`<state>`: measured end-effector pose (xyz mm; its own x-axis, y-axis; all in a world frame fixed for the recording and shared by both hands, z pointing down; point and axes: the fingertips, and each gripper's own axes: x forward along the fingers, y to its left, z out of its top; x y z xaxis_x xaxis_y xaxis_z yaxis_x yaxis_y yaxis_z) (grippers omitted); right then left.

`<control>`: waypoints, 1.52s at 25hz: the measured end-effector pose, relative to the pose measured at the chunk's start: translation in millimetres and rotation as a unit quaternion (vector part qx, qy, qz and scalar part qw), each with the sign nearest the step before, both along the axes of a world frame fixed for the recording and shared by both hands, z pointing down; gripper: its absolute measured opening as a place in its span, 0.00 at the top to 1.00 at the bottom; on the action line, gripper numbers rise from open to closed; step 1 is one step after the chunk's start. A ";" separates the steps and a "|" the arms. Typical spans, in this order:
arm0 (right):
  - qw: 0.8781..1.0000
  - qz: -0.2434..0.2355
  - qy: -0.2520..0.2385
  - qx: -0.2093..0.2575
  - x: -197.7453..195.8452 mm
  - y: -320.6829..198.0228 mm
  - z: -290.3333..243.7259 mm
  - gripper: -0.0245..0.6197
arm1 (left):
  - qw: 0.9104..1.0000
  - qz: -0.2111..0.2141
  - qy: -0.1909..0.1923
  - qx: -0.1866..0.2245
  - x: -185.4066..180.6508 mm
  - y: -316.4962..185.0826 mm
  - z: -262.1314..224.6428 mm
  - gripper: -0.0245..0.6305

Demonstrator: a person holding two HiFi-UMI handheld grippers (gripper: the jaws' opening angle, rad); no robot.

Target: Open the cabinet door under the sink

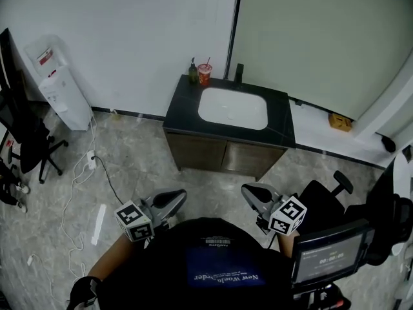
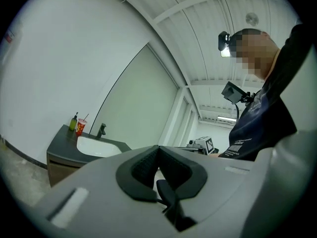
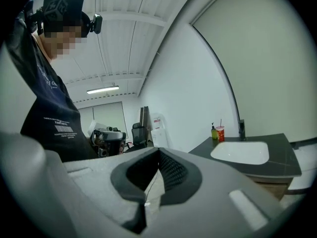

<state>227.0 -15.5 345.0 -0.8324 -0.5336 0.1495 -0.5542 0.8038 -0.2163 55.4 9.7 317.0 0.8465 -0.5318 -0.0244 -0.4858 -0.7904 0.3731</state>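
The sink cabinet (image 1: pixel 222 155) stands against the back wall, its two wooden doors closed under a black countertop (image 1: pixel 184 102) with a white basin (image 1: pixel 232 107). My left gripper (image 1: pixel 177 196) is held low in the head view, left of centre, shut and empty, well short of the cabinet. My right gripper (image 1: pixel 249 190) hangs beside it on the right, also shut with nothing in it. In the left gripper view the left gripper (image 2: pixel 158 148) has its pads together, with the cabinet (image 2: pixel 62 165) far off at the left. The right gripper (image 3: pixel 158 150) sees the basin (image 3: pixel 240 152) at its right.
A green bottle (image 1: pixel 193 72), a red cup (image 1: pixel 204 73) and a dark faucet (image 1: pixel 239 73) stand on the countertop's back edge. A white water dispenser (image 1: pixel 61 89), a black office chair (image 1: pixel 26 137) and floor cables (image 1: pixel 80 179) are at the left. Another black chair (image 1: pixel 329 196) and a screen (image 1: pixel 329 254) sit at the right.
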 end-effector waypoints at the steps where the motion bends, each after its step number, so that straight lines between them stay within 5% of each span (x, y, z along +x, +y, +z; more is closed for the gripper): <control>1: 1.000 0.009 0.004 0.001 -7.2 -10.5 0.8 0.96 | 1.000 0.008 -0.002 0.004 -8.8 -12.8 1.1 0.96; 9: 0.998 0.065 0.021 0.003 -80.5 -101.8 4.7 0.96 | 0.998 0.052 -0.027 0.015 -91.8 -121.1 -1.4 0.96; 15: 0.996 0.090 0.022 -0.015 -115.8 -144.9 19.6 0.96 | 0.996 0.081 -0.034 -0.008 -118.6 -174.2 10.8 0.96; 23: 0.996 0.072 0.039 -0.047 -115.9 -190.7 57.3 0.96 | 0.995 0.079 -0.042 -0.052 -107.7 -224.9 37.5 0.96; 38: 0.993 -0.047 0.079 -0.071 -102.4 -278.2 134.4 0.96 | 0.988 0.045 -0.071 -0.130 -39.3 -285.7 99.4 0.96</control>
